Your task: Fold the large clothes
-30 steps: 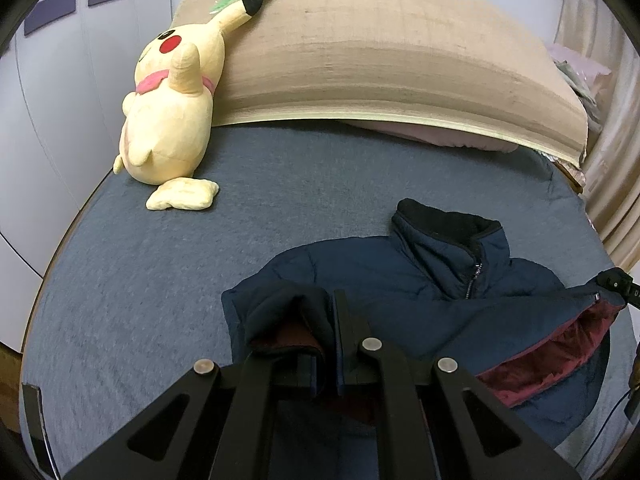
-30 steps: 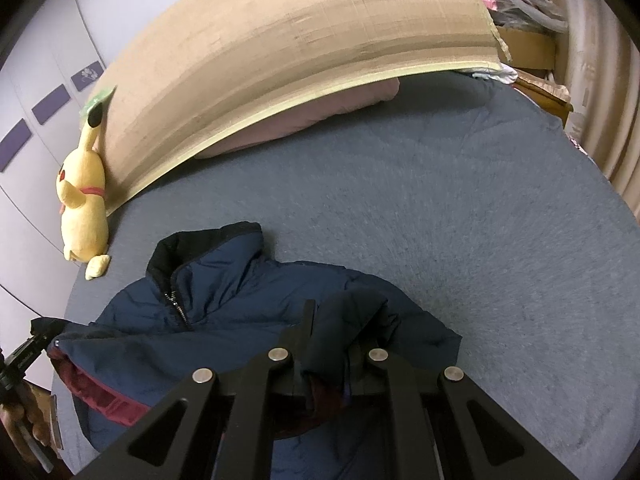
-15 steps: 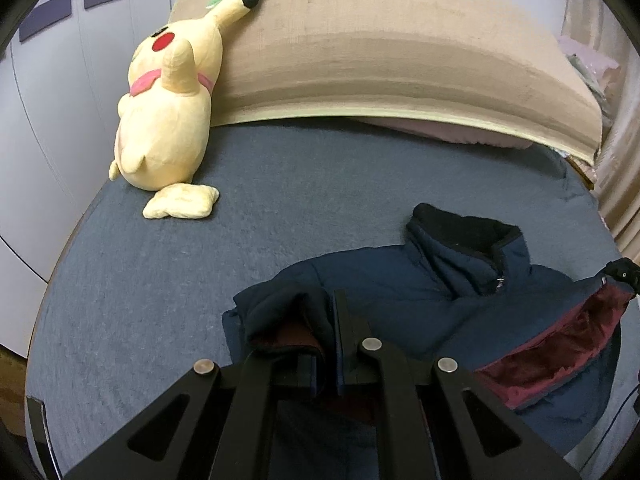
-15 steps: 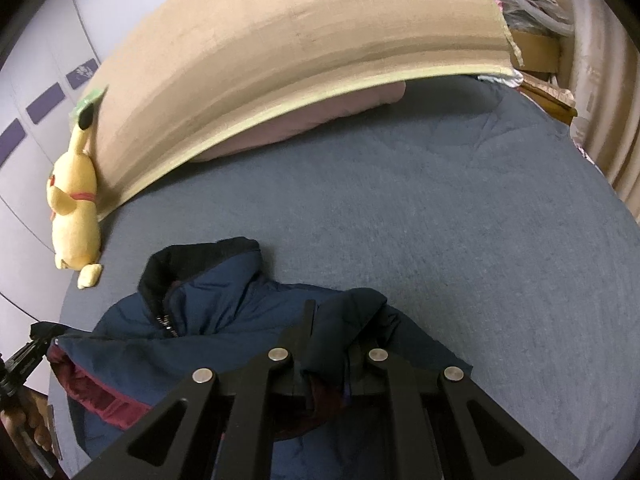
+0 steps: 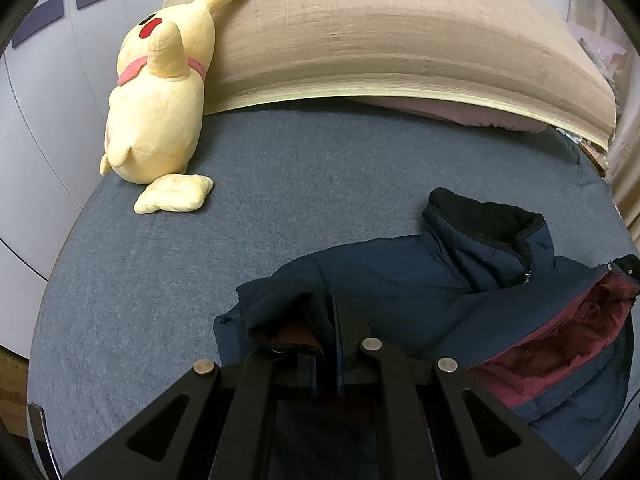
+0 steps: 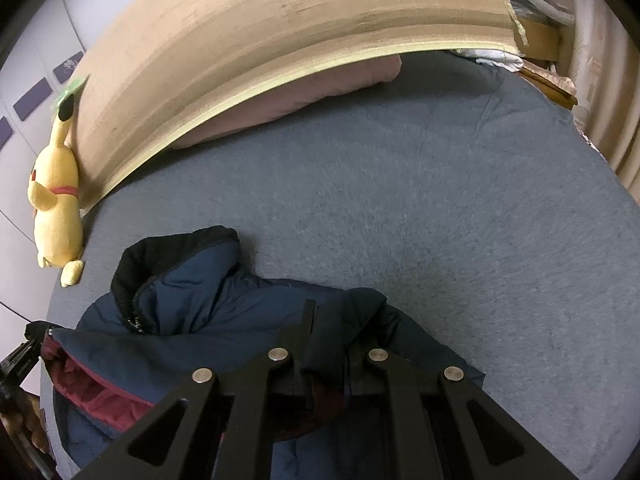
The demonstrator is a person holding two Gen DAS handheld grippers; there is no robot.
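Note:
A navy padded jacket [image 5: 400, 280] with a black fleece collar and dark red lining lies bunched on the grey-blue bed sheet [image 5: 280, 168]. My left gripper [image 5: 326, 320] is shut on a fold of the jacket's left edge, with cloth draped over one finger. In the right wrist view the same jacket [image 6: 192, 292] spreads to the lower left. My right gripper [image 6: 332, 320] is shut on a fold of its right edge. The collar points toward the head of the bed. Each gripper's tip shows at the edge of the other's view.
A yellow plush toy [image 5: 156, 120] leans at the bed's far left against a tan mat [image 5: 380, 32] standing along the head. A pink pillow [image 6: 320, 92] lies under the mat. Curtains [image 6: 600, 92] and clutter line the right side. Bare sheet [image 6: 440, 220] stretches to the right.
Both grippers have carried the jacket forward toward the head of the bed and lower. The plush toy and mat now look nearer. Both grips are unchanged.

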